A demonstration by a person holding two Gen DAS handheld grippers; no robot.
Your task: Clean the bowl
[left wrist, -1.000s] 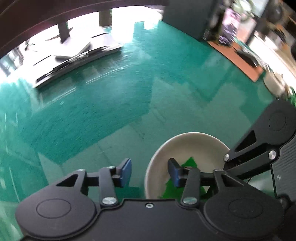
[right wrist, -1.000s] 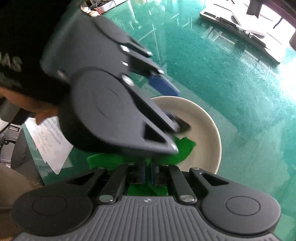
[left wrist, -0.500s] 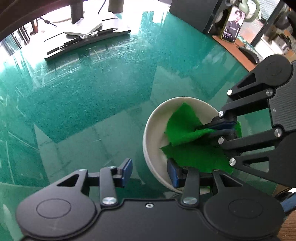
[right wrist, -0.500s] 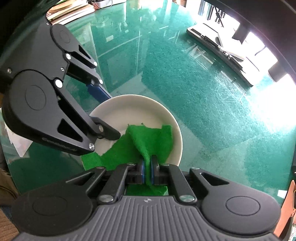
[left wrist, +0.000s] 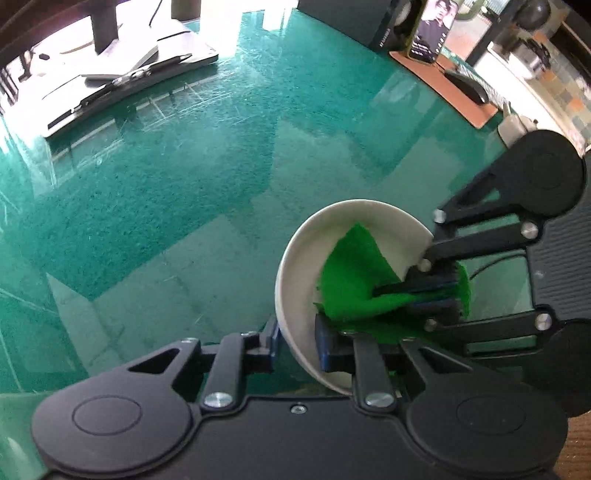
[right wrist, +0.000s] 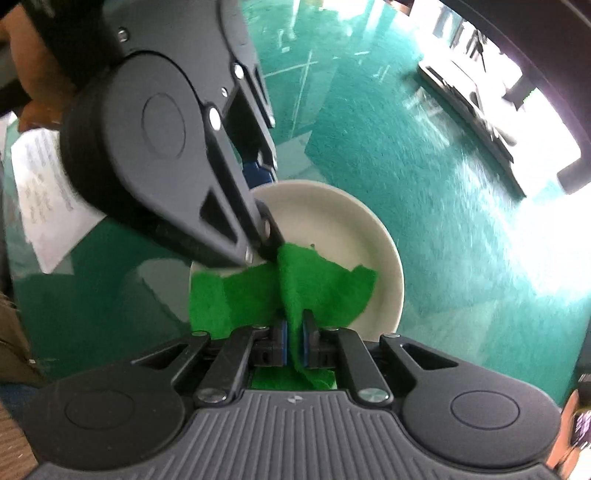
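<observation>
A white bowl (left wrist: 354,214) stands on the green glass table, with a green cloth (left wrist: 351,273) lying inside it. My left gripper (left wrist: 297,341) straddles the bowl's near rim, one blue pad outside the wall and one inside. Its jaws are closing and the pads meet the wall. My right gripper (left wrist: 417,291) reaches in from the right, shut on a fold of the cloth. In the right wrist view the cloth (right wrist: 321,288) rises between the right gripper (right wrist: 293,339) pads and spreads over the bowl (right wrist: 332,214). The left gripper (right wrist: 264,205) hides the bowl's left part.
A flat black device (left wrist: 129,77) lies at the table's far left. A speaker (left wrist: 388,26), a phone (left wrist: 432,33) and a mouse (left wrist: 465,86) on a brown mat sit at the far right. A printed paper sheet (right wrist: 40,192) lies left of the bowl.
My left jaws have drawn in from well apart onto the bowl's rim. The right gripper, still gripping the cloth, has shifted within the bowl and sits closer to the left gripper.
</observation>
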